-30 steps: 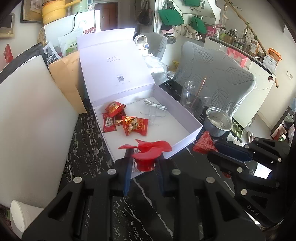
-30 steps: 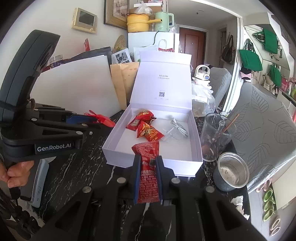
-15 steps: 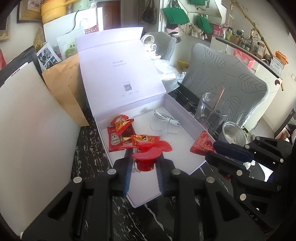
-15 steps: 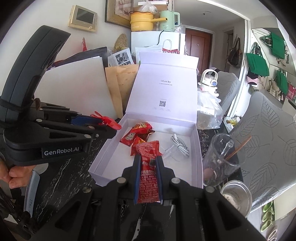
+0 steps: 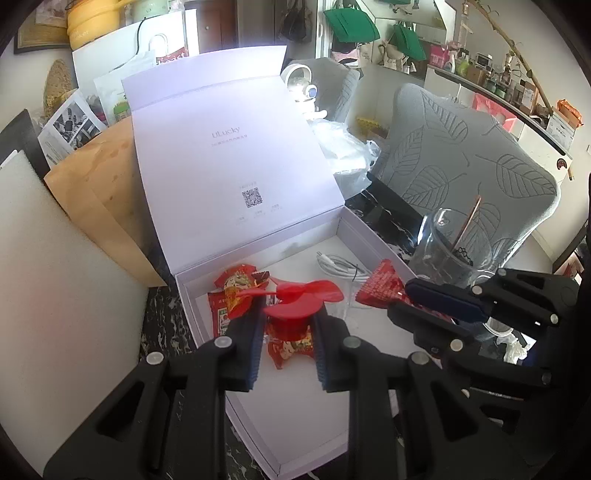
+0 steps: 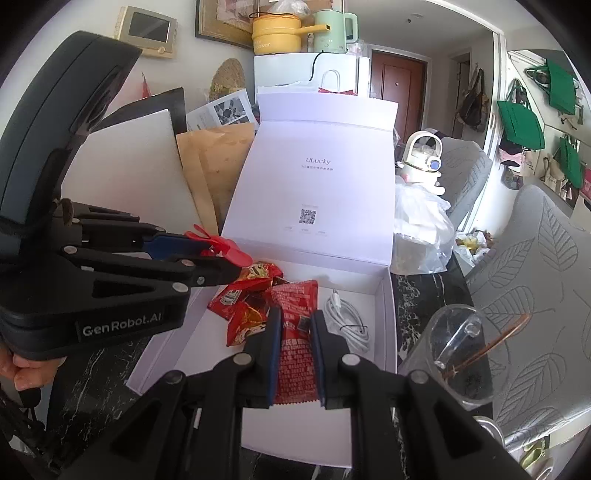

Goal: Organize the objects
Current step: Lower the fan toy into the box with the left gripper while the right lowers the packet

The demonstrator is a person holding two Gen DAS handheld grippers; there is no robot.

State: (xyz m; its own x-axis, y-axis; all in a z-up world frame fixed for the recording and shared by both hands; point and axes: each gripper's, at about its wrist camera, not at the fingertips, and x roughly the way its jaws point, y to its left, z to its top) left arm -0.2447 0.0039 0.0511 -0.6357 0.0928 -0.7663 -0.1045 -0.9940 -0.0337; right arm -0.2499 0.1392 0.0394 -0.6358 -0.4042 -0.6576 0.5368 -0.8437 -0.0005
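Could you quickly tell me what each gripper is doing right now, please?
Left gripper: closed on the small red fan, over the open white box.
Right gripper: closed on a red snack packet, also over the box.

I was working in a lived-in home: brown entry door point(image 6: 397, 86), green tote bags point(image 6: 521, 123) hung on the wall, yellow pot point(image 6: 275, 35) and mint kettle point(image 6: 332, 33) on a white fridge point(image 6: 291, 72), leaf-print chair point(image 5: 469, 166).
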